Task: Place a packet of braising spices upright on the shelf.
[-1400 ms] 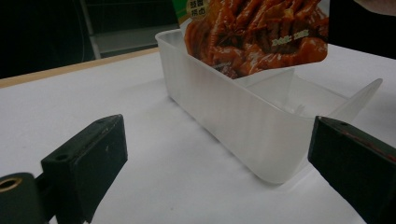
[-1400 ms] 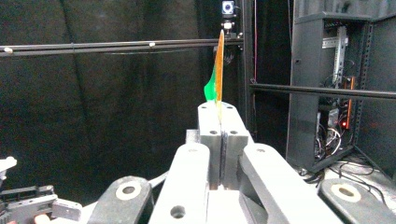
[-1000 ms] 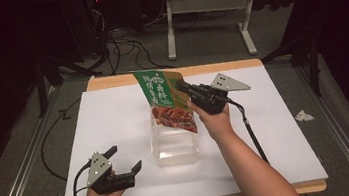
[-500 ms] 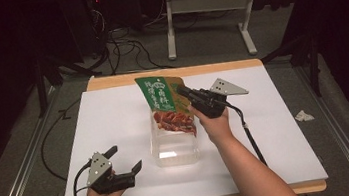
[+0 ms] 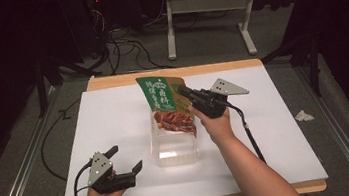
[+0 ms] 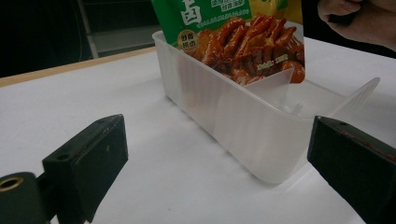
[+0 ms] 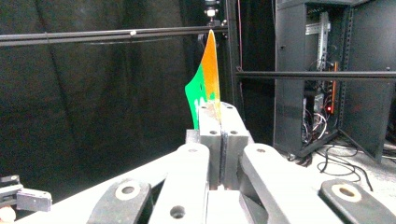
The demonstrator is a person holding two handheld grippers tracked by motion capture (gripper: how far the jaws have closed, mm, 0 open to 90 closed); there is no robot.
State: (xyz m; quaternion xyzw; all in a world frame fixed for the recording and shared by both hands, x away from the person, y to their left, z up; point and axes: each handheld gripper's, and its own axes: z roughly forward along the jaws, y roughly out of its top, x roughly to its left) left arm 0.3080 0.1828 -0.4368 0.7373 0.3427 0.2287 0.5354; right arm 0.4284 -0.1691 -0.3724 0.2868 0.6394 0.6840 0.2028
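The work in hand looks like putting the green snack pouch (image 5: 167, 108) into the clear plastic tub (image 5: 176, 148) that stands in the middle of the white worktop (image 5: 278, 135), and by my judgement it is roughly halfway. The pick-up is done: the right tool (image 5: 184, 93) has its jaws pressed together on the pouch's upper right edge, and in the right gripper view the thin green-and-orange edge of the pouch (image 7: 208, 74) rises straight out from between the closed pads. The pouch's lower end, the part printed with red-brown food, already sits inside the far end of the tub, as the left gripper view shows, where the pouch (image 6: 233, 35) stands behind the tub's translucent wall (image 6: 224, 112). What is left, as I judge it, is to lower or lay the pouch fully in and let go; most of it is above the rim. The pouch's long axis runs nearly upright, bottom end down in the tub and top end up, leaning away from the person and a little to the left in the high view, with its printed face turned toward the person. The tub's own long axis runs from the person toward the far edge of the worktop. The left tool (image 5: 126, 160) rests near the front left of the worktop, well apart from the tub, jaws spread and holding nothing.
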